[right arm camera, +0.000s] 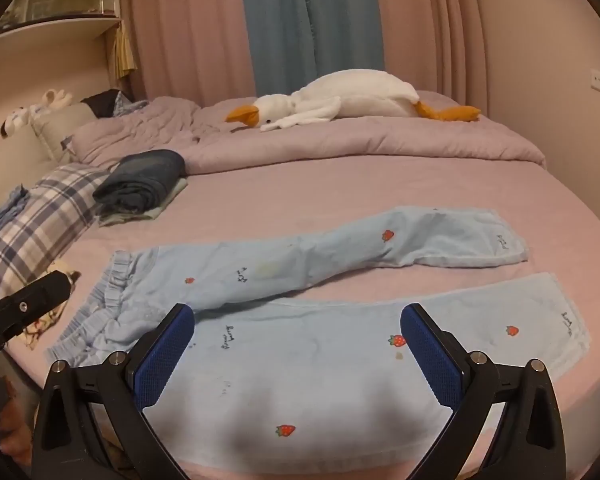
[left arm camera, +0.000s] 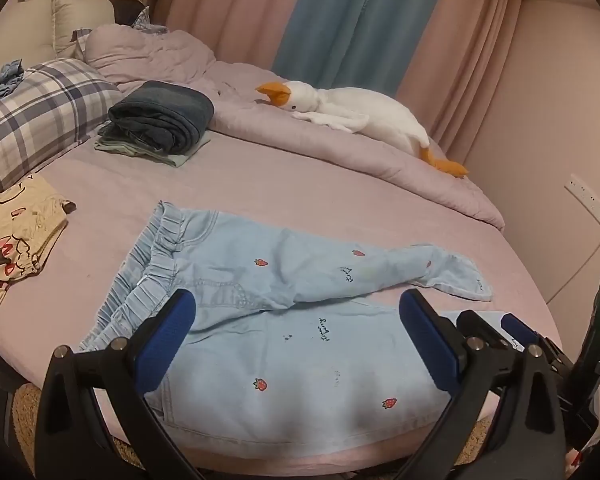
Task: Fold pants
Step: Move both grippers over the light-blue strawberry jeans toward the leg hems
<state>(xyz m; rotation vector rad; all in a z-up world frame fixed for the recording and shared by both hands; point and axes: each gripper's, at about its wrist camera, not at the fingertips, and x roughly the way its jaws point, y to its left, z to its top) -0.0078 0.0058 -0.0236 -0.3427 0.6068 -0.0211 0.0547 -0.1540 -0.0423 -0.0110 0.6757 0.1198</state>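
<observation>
- Left wrist view: the left gripper (left arm camera: pixel 298 336) hangs above the near edge of the bed (left arm camera: pixel 300 184), its blue pads spread wide with nothing between them.
- The pants (left arm camera: pixel 260 320), light blue with small strawberry prints, lie unfolded on the pink sheet right under that gripper. The elastic waistband sits to the left; the legs run to the right.
- The far leg bends away and its cuff ends near the right side of the bed; the near leg lies flat along the bed's front edge.
- The right gripper (left arm camera: pixel 500 336) shows at the lower right, just beside the left one, over the near leg.
- Farther back a stack of folded clothes (left arm camera: pixel 160 120) rests beside a plaid pillow (left arm camera: pixel 32 120); a cream printed garment (left arm camera: pixel 16 236) lies at the left, and a plush goose (left arm camera: pixel 352 112) lies on the rumpled duvet (left arm camera: pixel 260 120).
- Right wrist view: the right gripper (right arm camera: pixel 298 336) is also fully spread and empty, poised over the near leg of the pants (right arm camera: pixel 300 360).
- From here both legs spread apart towards the right, the waistband bunched at the left.
- Part of the left gripper's black frame (right arm camera: pixel 28 304) shows at the left edge.
- The goose (right arm camera: pixel 352 104), the folded stack (right arm camera: pixel 144 180) and pink and blue curtains (right arm camera: pixel 280 20) fill the background.
</observation>
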